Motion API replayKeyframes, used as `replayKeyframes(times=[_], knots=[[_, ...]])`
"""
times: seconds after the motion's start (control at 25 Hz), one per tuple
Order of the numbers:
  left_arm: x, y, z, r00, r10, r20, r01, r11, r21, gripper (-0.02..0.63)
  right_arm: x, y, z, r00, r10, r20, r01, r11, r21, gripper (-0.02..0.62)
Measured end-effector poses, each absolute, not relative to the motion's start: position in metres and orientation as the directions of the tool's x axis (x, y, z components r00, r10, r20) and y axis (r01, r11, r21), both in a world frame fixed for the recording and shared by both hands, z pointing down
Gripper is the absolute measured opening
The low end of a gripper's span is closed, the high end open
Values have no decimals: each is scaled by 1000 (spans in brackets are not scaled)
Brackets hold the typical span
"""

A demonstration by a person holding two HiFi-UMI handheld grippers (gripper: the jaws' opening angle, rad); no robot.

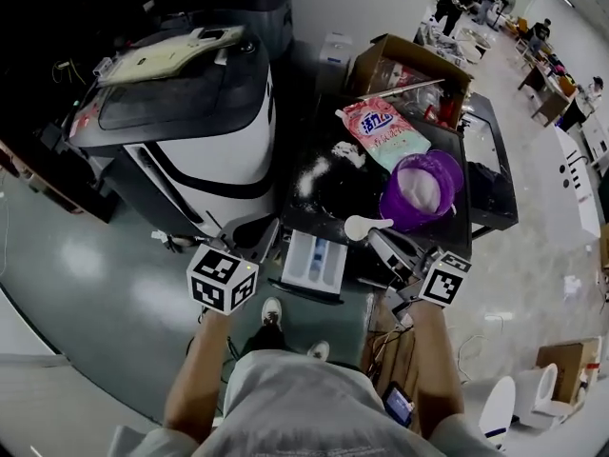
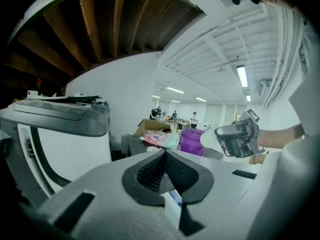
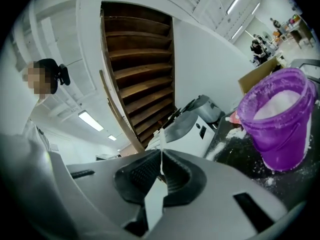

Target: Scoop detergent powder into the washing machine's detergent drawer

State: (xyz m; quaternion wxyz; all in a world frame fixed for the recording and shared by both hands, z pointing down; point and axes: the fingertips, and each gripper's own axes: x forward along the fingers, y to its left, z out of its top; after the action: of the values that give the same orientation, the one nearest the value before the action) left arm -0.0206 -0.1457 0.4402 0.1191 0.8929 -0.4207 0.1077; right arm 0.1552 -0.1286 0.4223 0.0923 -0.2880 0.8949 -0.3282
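Note:
The white detergent drawer (image 1: 314, 261) stands pulled out from the dark machine (image 1: 328, 193), whose top is dusted with spilled powder. A purple bucket (image 1: 423, 190) (image 3: 280, 121) of white powder rests on that top, with a pink detergent bag (image 1: 383, 129) behind it. My right gripper (image 1: 387, 237) (image 3: 161, 168) is shut on the handle of a white scoop (image 1: 363, 226) (image 2: 208, 140), whose bowl hovers between bucket and drawer. The handle (image 3: 161, 156) shows edge-on between the jaws. My left gripper (image 1: 269, 244) (image 2: 164, 160) is shut with nothing between its jaws, just left of the drawer.
A white and grey machine (image 1: 195, 112) stands close at the left with flat parts on its lid. An open cardboard box (image 1: 404, 65) sits behind the bag. A second dark surface (image 1: 490, 165) lies at the right. People work at tables far back.

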Motion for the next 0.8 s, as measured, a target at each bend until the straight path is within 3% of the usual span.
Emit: replayKeyframes(times=[0.44,0.8], knots=[[-41,-110,453,513,-798,317,-855,-506,110,5,130,-121,445,-875,-479,62,-403,653,-641,5],[-48,-107,473,483,-806,341,-873,-470,126,5,109,-122,503,-872,-425,242,-484,675,-558,5]])
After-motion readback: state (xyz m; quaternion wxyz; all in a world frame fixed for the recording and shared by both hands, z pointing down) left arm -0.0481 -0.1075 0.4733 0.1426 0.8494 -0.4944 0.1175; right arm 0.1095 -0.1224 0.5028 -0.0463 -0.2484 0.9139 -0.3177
